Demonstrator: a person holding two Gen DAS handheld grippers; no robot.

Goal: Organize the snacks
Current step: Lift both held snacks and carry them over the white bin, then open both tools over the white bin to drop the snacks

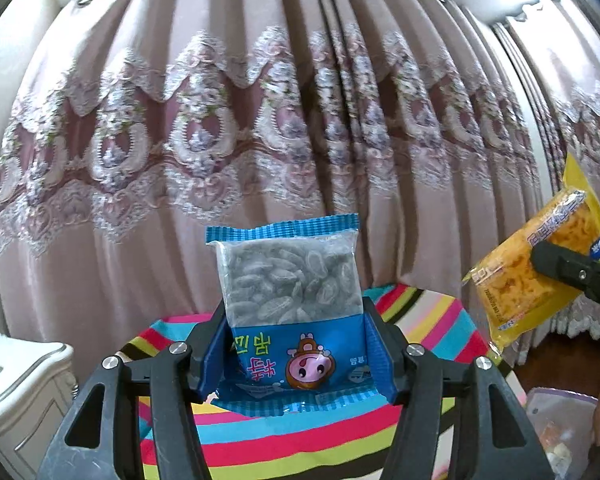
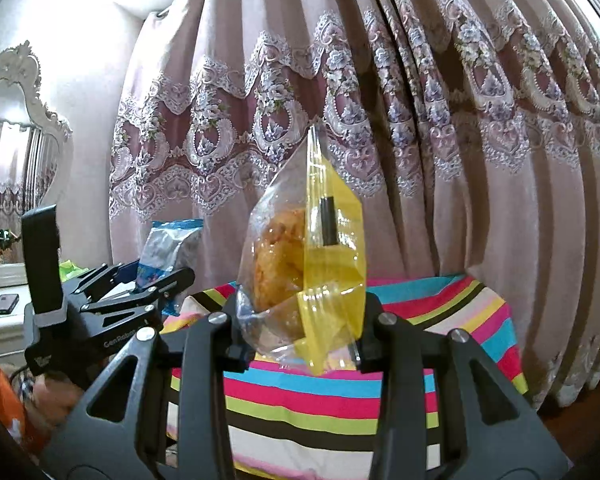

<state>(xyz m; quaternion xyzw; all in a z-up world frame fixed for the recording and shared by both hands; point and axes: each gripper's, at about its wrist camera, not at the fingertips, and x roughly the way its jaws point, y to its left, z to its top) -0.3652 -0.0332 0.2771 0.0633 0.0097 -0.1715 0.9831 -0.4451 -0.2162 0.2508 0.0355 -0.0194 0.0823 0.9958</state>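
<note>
A blue snack packet (image 1: 292, 312) with a clear window of dark seeds stands upright between the fingers of my left gripper (image 1: 296, 360), which is shut on its lower half, lifted above the striped cloth. My right gripper (image 2: 300, 340) is shut on a yellow packet (image 2: 300, 264) of orange fried snack, held edge-on and upright. In the left wrist view the yellow packet (image 1: 532, 276) hangs at the right with a black finger (image 1: 572, 272) of the right gripper across it. The right wrist view shows the left gripper (image 2: 148, 280) and the blue packet (image 2: 168, 248) at the left.
A striped, multicoloured cloth (image 1: 300, 440) covers the surface below both grippers. Pink embroidered curtains (image 1: 260, 120) hang close behind. A white cabinet (image 1: 24, 384) stands at the left, with a mirror (image 2: 16, 152) above it. A clear bag (image 1: 556, 428) lies at lower right. An orange sleeve (image 2: 4, 396) shows.
</note>
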